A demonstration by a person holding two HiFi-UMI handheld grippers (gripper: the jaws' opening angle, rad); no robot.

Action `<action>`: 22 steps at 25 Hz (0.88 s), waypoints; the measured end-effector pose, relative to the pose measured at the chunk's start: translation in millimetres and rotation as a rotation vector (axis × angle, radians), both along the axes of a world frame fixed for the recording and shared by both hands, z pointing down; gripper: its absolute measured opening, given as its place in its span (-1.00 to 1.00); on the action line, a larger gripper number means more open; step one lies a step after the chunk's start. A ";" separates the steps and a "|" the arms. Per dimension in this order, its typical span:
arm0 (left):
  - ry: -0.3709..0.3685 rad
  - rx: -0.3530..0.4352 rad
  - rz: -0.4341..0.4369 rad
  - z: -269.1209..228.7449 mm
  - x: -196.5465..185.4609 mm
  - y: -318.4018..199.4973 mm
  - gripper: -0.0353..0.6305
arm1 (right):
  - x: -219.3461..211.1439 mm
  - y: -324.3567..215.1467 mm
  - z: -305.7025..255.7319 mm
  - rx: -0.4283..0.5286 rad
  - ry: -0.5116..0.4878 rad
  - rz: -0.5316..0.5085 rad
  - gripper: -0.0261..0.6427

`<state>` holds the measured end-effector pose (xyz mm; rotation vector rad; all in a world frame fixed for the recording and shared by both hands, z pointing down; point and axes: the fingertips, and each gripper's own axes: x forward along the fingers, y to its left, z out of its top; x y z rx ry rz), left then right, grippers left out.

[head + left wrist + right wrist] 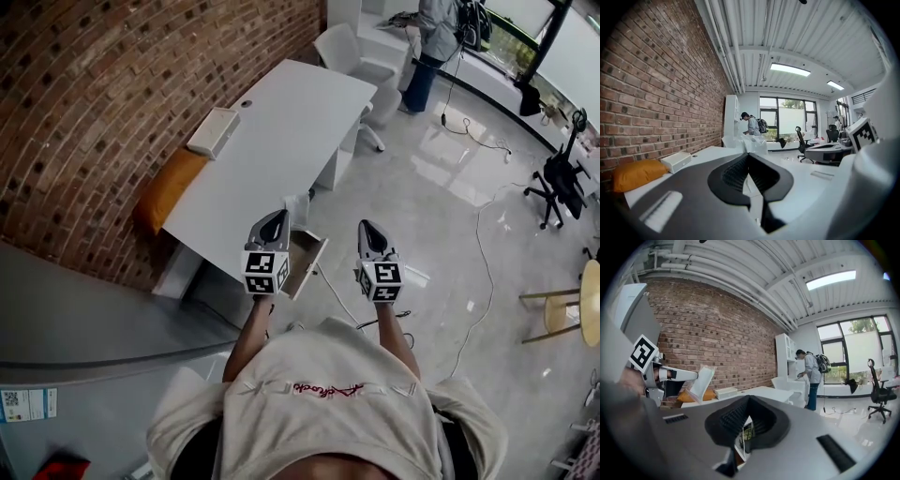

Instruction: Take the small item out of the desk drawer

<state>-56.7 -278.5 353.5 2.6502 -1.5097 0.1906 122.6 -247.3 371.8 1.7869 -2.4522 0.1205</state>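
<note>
A packet held over the open drawer
The left gripper fingers pinch what seems a clear packet, centre frame; the right gripper fingers are closed on nothing.

No word or number can be read with certainty. The shirt of the person has a line of red script across it, too small to make out. A label at the lower left edge carries a square code and tiny print that cannot be read either. The left gripper and the right gripper bear black-and-white square markers, which are patterns and not letters. The clear bag pinched in the left gripper shows no readable print.
</note>
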 end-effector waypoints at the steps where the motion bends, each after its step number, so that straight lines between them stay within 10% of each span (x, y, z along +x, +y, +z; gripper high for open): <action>1: 0.003 0.005 0.001 -3.5 0.6 -1.0 -0.87 | 0.1 -1.7 -3.8 0.006 0.003 0.002 -0.89; 22: 0.015 0.009 0.000 -9.7 -6.0 -5.9 -0.87 | -14.2 -15.9 -9.2 0.005 0.041 -0.027 -0.89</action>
